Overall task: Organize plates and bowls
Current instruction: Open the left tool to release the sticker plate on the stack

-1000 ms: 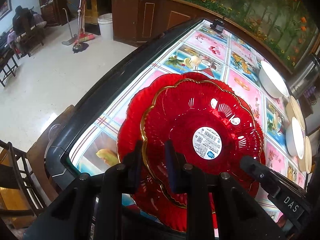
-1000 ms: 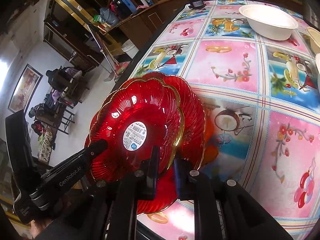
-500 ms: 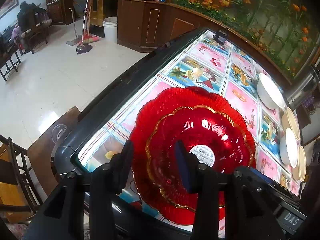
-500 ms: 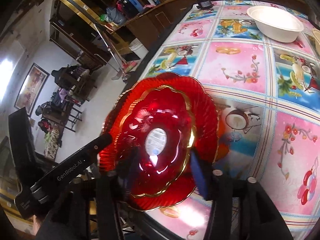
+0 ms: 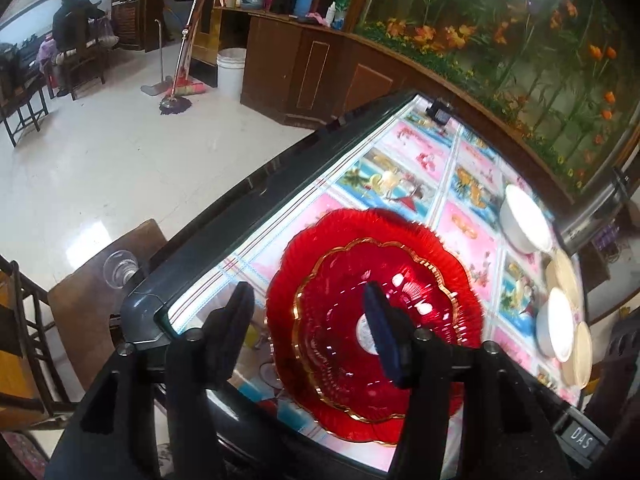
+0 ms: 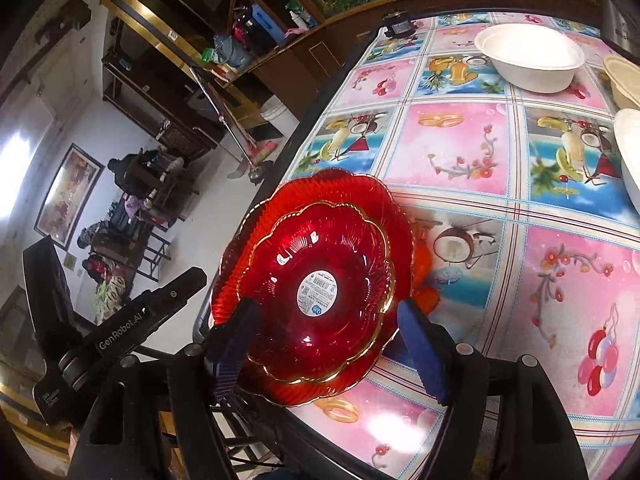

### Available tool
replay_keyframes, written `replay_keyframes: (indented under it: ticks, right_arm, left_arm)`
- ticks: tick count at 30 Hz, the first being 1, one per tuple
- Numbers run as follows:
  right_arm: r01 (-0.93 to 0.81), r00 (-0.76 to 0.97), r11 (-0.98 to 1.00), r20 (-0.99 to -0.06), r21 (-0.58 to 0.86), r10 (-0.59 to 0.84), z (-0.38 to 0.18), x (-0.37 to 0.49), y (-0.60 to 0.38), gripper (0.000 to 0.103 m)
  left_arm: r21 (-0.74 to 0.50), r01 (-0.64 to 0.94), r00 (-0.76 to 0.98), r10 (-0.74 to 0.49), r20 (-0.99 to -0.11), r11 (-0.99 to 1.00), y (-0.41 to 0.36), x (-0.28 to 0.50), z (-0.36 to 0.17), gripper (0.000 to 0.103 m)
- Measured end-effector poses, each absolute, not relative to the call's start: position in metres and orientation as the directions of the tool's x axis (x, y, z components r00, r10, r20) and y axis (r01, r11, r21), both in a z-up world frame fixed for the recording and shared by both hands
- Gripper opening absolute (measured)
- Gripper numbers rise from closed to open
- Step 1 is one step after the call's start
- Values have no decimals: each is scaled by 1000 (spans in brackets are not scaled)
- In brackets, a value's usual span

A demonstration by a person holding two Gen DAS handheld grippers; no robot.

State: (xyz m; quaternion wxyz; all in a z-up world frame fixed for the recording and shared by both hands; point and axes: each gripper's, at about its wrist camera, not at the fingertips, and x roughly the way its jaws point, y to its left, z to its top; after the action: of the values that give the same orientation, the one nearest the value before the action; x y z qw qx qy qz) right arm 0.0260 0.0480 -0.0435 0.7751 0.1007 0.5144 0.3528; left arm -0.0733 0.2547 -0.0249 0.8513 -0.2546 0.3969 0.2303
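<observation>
**Plates stacked and let go; bowls wait on the far side**

Plates first. A small red plate (image 6: 320, 300) sits inside a big red plate (image 6: 372, 200), and both lie flat on the surface (image 6: 560, 300), close to its near corner. The small one has a gold rim and a white sticker in the middle.

Both tongs sit right over this stack, at its near edge. The left tongs (image 5: 316, 328) have just been opening and now stand spread, with the plate rim showing in the gap between the tips. I see neither tip pressing on it. The right tongs (image 6: 332, 344) have just been opening too. They stand even wider, one tip on each side of the small plate, and do not look to be pinching it.

So this stack looks done. I think the bowls come next.

The bowls lie away from the tongs, on the far right of the surface. A white bowl (image 6: 528, 56) sits at the far end. More bowls (image 5: 560, 320) sit in a row along the right edge, white ones and cream ones.

The right tongs are on the side nearer to that row, so that hand looks like the easier one to reach out with. It would have to go forward and to the right.
</observation>
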Motion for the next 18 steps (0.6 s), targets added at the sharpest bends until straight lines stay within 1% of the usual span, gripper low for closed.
replay_keyframes:
  ticks: [4,7,9,10,13,15,18]
  right_arm:
    - [-438,222,712,-702,549,677,-40,26,40,75]
    - [-435,223,698,-683,569,696,-37,26,32,81]
    - [-431,221,691,-674,581,705,-36,27,28,88]
    - [-426,223,689,-670,586,708,-35,27,25,89]
    - [-415,231,688,-662,596,713,-33,28,15,95]
    - [-409,242,688,-656,599,715,-33,29,8,102]
    - [-388,247,689,-652,612,717,-34,31,-5,103]
  left_arm:
    - [-263,-592,597,196,-778,762,250,-73,-18,68]
    - [-266,-577,608,189,-771,773,244,-69,-15,72]
    - [-270,-560,619,179,-764,783,239,-66,-12,73]
    - [-270,-554,623,177,-762,788,236,-65,-11,75]
    - [-275,-522,639,158,-753,807,227,-59,-7,77]
    - [-267,-498,644,145,-751,825,219,-52,-6,77]
    - [-262,-469,642,122,-757,844,207,-39,-5,77]
